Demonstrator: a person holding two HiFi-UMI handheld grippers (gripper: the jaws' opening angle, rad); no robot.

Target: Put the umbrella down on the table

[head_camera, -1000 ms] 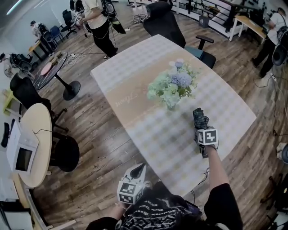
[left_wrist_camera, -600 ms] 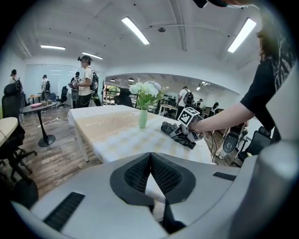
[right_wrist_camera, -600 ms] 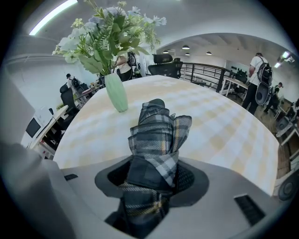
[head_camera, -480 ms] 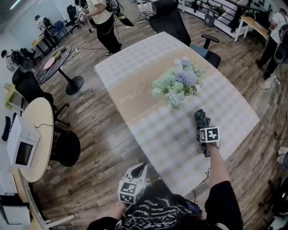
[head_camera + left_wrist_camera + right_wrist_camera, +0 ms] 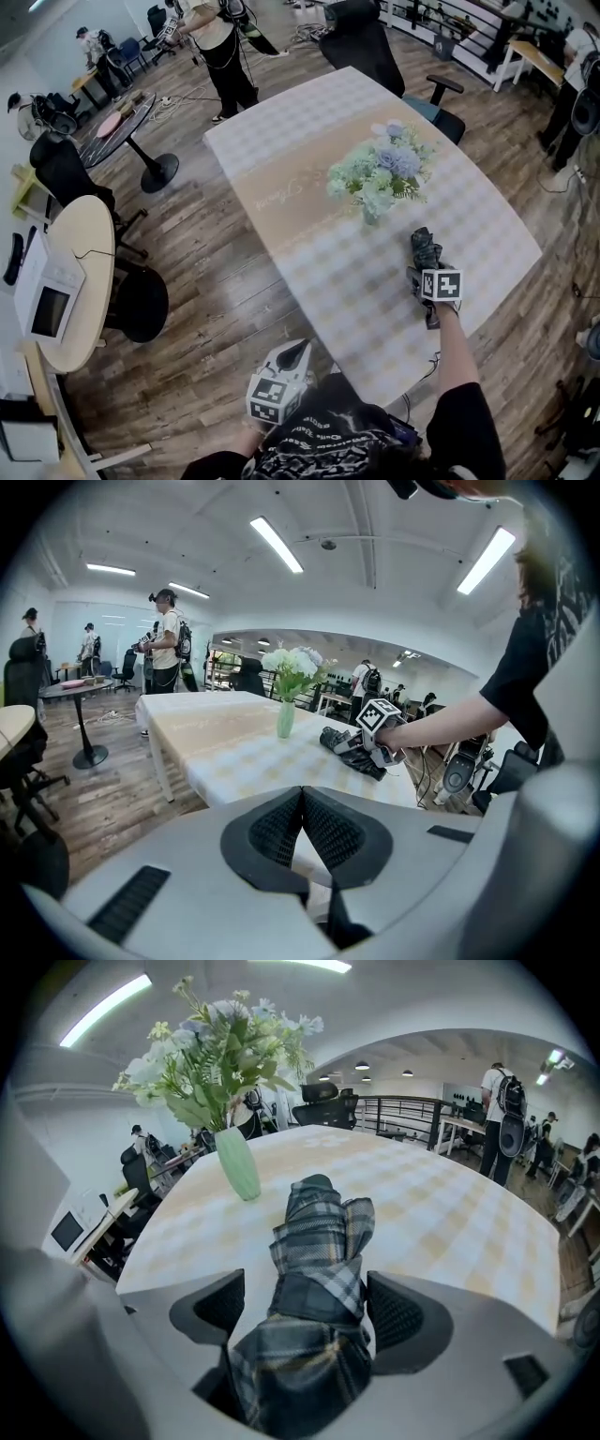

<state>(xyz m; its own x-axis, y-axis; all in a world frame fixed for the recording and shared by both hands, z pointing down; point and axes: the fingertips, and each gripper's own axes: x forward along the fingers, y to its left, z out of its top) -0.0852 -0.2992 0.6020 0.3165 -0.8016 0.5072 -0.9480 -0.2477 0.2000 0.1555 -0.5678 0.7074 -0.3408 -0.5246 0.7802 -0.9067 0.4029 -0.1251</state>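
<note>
Right gripper has barely shifted since a second ago; the umbrella lies on the table near the flowers. Left gripper view: jaws together, empty. Only the right gripper view shows its jaws opening, pads clear of the plaid umbrella between them.

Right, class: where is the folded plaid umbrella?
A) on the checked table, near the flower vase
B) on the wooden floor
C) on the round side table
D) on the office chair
A: the umbrella rests on the checked table, just this side of the flower vase.
</note>
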